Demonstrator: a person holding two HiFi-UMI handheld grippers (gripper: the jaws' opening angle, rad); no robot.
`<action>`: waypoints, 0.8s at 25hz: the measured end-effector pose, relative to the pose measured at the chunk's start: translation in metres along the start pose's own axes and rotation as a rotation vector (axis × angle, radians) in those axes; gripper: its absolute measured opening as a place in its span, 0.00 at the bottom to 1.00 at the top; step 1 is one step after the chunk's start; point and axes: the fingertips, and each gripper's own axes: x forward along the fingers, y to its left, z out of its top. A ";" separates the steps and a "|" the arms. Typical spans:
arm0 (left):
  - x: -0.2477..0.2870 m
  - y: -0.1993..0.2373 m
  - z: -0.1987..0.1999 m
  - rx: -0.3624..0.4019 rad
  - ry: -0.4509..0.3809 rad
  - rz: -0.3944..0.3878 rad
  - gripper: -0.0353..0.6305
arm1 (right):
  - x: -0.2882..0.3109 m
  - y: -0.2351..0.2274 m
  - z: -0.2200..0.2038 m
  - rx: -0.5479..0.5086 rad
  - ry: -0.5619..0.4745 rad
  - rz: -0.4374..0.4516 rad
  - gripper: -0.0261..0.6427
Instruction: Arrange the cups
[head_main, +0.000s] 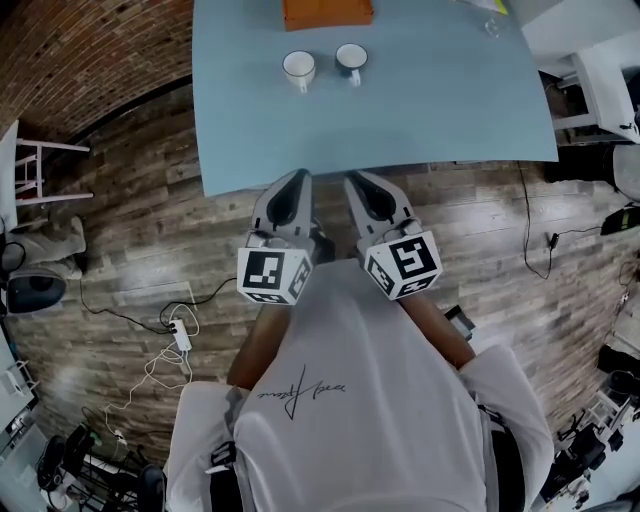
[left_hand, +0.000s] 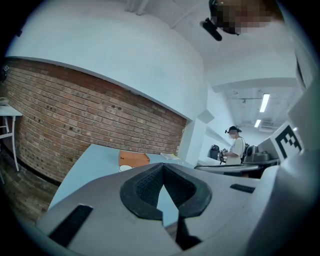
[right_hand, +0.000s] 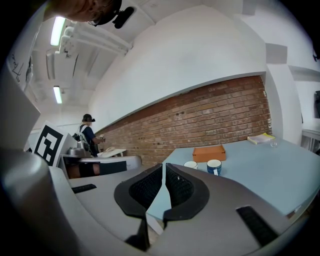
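Table (head_main: 420, 110) | orange box (head_main: 327, 12) cut off | L gripper (head_main: 298, 178) + R gripper (head_main: 356, 181) closed, empty

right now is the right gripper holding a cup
No, the right gripper has its jaws shut on nothing, and the white cup and blue cup both stand on the table ahead.

Head view looks steeply down; both gripper views look nearly level across the same blue table (head_main: 400, 120).

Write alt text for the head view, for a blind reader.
Seen from above, a person holds the left gripper and right gripper, both shut and empty, short of a blue table bearing a white cup, a blue cup and an orange box.
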 end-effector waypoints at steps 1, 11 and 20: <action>0.000 0.005 0.003 0.009 -0.007 0.005 0.06 | 0.003 0.002 0.001 -0.003 -0.002 -0.002 0.07; 0.012 0.018 0.015 0.007 -0.060 0.012 0.06 | 0.017 -0.004 -0.001 -0.002 0.024 -0.013 0.07; 0.054 0.013 0.015 0.021 -0.031 -0.002 0.06 | 0.038 -0.040 0.006 0.031 0.036 0.000 0.07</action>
